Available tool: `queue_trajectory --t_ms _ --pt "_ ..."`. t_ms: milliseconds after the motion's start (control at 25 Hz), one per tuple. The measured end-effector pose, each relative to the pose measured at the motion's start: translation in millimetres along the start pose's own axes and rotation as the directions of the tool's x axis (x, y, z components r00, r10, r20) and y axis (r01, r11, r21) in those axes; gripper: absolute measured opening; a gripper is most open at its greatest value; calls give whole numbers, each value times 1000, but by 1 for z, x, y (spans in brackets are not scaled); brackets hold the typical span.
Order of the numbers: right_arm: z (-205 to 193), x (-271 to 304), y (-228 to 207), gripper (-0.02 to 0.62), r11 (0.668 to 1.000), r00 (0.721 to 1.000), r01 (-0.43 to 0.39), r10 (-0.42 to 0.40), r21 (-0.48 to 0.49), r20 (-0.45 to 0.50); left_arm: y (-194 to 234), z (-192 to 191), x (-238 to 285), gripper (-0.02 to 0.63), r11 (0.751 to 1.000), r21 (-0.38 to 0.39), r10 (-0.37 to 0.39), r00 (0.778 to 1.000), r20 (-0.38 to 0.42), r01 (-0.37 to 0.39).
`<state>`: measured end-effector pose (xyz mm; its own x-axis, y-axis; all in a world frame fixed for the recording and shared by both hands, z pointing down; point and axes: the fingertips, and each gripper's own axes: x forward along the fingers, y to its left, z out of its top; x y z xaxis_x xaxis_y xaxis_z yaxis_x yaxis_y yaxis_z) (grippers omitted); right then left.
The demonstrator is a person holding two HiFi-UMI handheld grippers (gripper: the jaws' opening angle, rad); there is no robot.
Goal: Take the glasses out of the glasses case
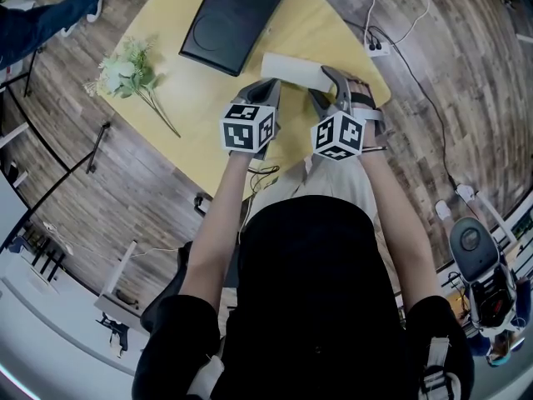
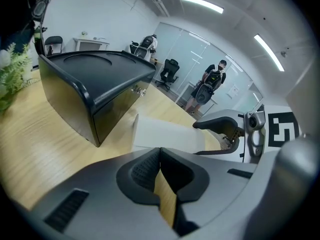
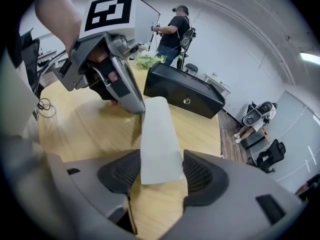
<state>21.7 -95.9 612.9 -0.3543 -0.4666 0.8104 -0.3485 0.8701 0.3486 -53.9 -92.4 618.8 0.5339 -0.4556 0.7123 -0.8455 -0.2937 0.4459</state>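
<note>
Pale grey oblong glasses case (image 3: 157,134) lying flat on round yellow wooden table (image 1: 196,98), near black hard box (image 1: 236,15). Right gripper (image 3: 159,176) spread wide, straddling case's near end, pads not clamping. Left gripper (image 2: 160,156) clenched empty, tip by case's other end.

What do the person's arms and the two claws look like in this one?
The left claw and right claw are smooth grey shells with curved jaws lined by black ribbed pads. The left cube and right cube bear black-and-white square markers. The person wears a black short-sleeved top; the forearms are bare.
</note>
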Motion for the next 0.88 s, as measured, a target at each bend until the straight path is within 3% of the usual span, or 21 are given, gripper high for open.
queue_trajectory --t_ms 440,880 --pt "1 0 0 278 999 999 -49 49 6 6 1 0 0 23 1000 23 18 1000 1 -18" --pt "2 -3 -4 281 994 996 -84 82 74 27 1 0 1 23 999 31 27 1000 -1 -27"
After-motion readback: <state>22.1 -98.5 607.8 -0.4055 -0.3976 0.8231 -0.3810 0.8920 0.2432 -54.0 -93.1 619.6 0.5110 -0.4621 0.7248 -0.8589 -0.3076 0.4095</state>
